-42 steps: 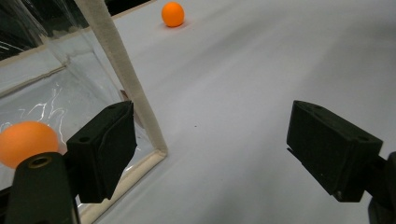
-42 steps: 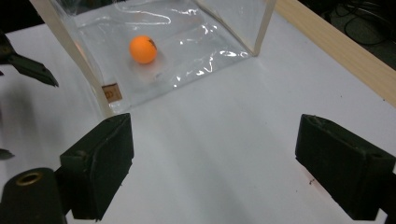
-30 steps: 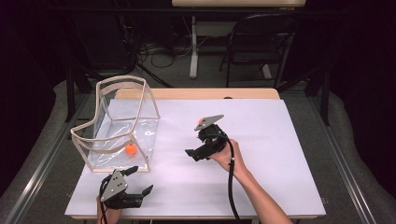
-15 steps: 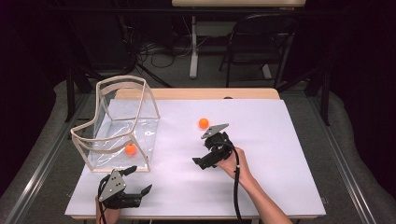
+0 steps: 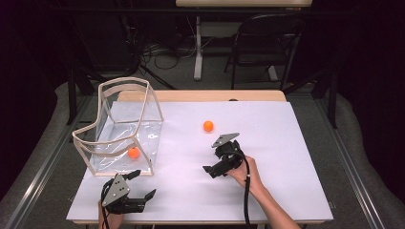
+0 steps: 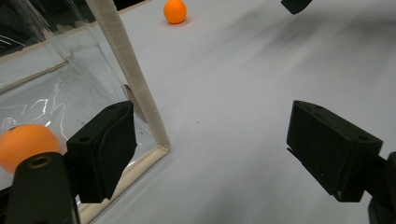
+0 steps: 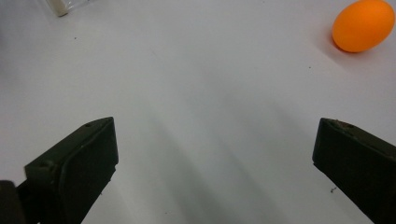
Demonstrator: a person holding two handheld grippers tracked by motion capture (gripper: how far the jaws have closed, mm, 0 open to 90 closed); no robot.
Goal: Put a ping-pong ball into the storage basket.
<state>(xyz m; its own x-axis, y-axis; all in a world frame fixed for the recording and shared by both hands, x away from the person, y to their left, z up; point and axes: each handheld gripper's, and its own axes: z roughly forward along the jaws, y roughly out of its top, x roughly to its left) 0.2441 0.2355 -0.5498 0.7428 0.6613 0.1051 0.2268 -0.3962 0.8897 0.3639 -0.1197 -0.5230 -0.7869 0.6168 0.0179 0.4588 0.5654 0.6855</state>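
A clear container [image 5: 122, 121] with a cream rim stands at the left of the white table [image 5: 296, 157], and one orange ball [image 5: 133, 152] lies inside it. A second orange ball [image 5: 208, 126] rests on the table near the middle. My right gripper [image 5: 216, 160] sits a little nearer to me than this ball, apart from it. Its jaws have just been opening and stand open with nothing between them. In the right gripper view the ball [image 7: 363, 25] lies far ahead on the right. My left gripper [image 5: 142, 185] stands open at the container's near corner post [image 6: 130, 74], holding nothing.
A wooden strip [image 5: 200, 95] runs along the table's far edge. Behind it are a dark chair [image 5: 267, 43] and a stand with cables on the floor. The white surface to the right of my right hand is bare.
The second orange ball, hidden at the right gripper a second ago, now lies on the table. The right gripper has drawn back toward me and sunk. The left gripper has not moved.
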